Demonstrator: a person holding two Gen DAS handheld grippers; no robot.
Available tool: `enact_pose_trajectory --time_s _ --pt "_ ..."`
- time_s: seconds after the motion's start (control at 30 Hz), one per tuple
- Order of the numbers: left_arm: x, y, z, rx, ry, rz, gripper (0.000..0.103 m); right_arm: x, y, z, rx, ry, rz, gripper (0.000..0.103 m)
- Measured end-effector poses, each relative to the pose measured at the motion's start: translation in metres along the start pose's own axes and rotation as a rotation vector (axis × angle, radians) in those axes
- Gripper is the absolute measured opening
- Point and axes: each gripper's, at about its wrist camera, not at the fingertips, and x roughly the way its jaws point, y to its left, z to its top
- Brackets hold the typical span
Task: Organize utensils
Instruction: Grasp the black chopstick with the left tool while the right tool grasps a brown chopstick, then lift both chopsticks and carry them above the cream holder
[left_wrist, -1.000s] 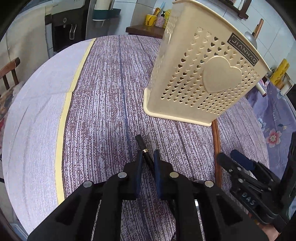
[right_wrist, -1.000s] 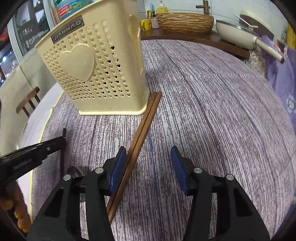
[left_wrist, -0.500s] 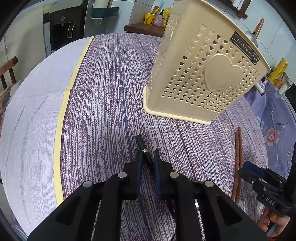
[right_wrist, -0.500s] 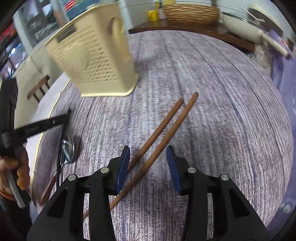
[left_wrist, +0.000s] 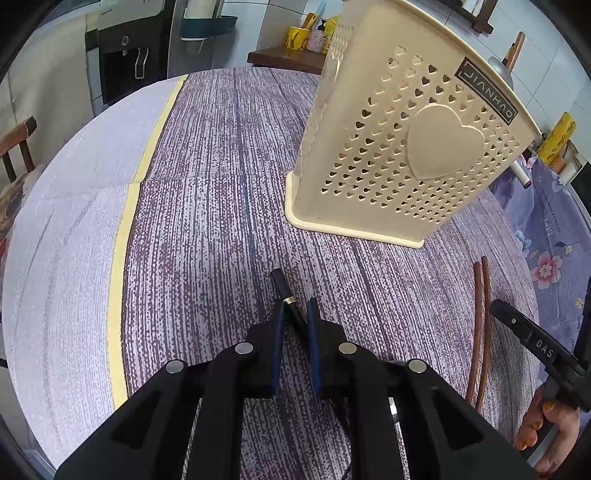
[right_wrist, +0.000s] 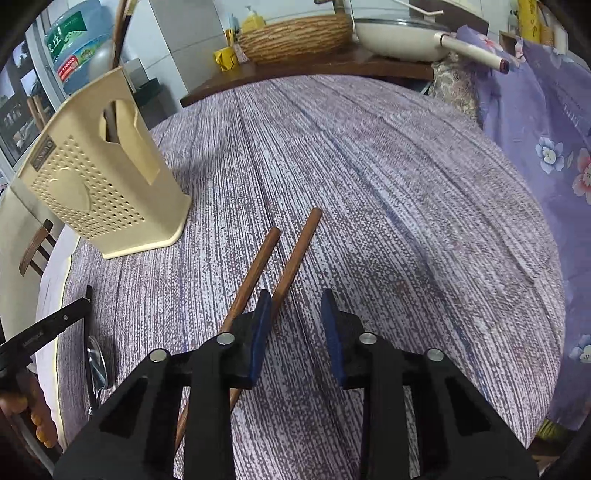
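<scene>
My left gripper (left_wrist: 295, 314) is shut on the black handle of a spoon (left_wrist: 279, 285) that lies on the tablecloth; its shiny bowl (right_wrist: 96, 363) shows in the right wrist view. Two brown chopsticks (right_wrist: 293, 258) lie side by side on the cloth. My right gripper (right_wrist: 295, 299) is low over them with its jaws closing. One chopstick runs along the inner face of the left pad and the other passes under that finger. Nothing is pinched between the pads. A cream perforated utensil holder (left_wrist: 406, 155) (right_wrist: 96, 184) stands upright to the left of the chopsticks.
A wooden-handled utensil (right_wrist: 120, 33) sticks out of the holder. At the far table edge sit a wicker basket (right_wrist: 295, 37) and a white pan (right_wrist: 399, 40). Purple floral cloth (right_wrist: 546, 129) lies on the right, a chair (left_wrist: 18, 147) on the left.
The chopsticks went from touching the holder's base to lying apart from it, further right. My right gripper followed them, rolled, and its jaws narrowed. The left gripper stayed put.
</scene>
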Motion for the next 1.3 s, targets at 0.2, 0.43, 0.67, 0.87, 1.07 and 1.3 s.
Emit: enact_pose_trajectory --time_s 0.2,0.43,0.67,0.87,1.07,1.3 --pt "0.002 -0.005 0.002 0.01 0.002 0.03 0.013 0.015 0.018 0.013 -0.053 -0.014 -0.088 0.024" --pt "0.006 -0.016 0.006 0.043 0.014 0.086 0.013 0.027 0.021 0.022 -0.064 -0.026 -0.144 0.013" --pt "0.012 -0.024 0.01 0.068 0.012 0.129 0.013 0.031 0.022 0.028 -0.05 -0.021 -0.137 0.009" --pt "0.013 -0.024 0.012 0.043 0.0 0.129 0.011 0.031 0.017 0.028 -0.03 -0.025 -0.092 0.008" --pt "0.01 -0.022 0.016 0.018 -0.019 0.088 0.01 0.018 0.019 0.027 -0.021 -0.07 -0.032 0.007" --pt "-0.015 -0.025 0.023 0.011 -0.086 0.016 0.009 -0.024 0.021 0.028 -0.061 -0.159 0.074 0.008"
